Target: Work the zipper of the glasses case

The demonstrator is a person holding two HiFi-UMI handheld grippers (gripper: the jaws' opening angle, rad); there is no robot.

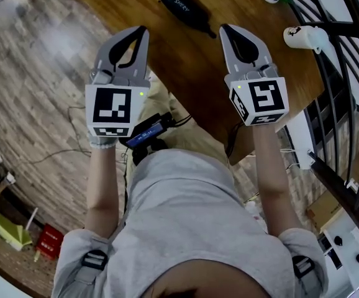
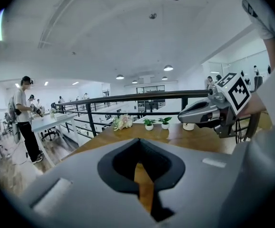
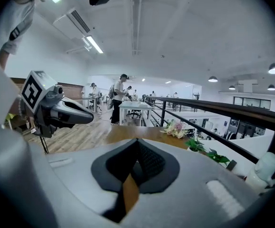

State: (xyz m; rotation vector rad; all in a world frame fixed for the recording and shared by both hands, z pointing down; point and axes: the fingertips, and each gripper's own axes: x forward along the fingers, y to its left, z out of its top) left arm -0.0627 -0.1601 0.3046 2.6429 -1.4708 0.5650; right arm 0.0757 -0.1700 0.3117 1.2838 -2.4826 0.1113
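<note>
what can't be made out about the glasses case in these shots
- zipper of the glasses case: head view, too small and dark to tell open or closed.
- the case itself: seen in neither gripper view; the grey jaws fill the lower frame.
- white object at the table's right edge: head view, too small to identify.

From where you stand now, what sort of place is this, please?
Probably an open-plan office or lab: a black railing runs past the wooden table, and people work at long white desks under ceiling lamps.
</note>
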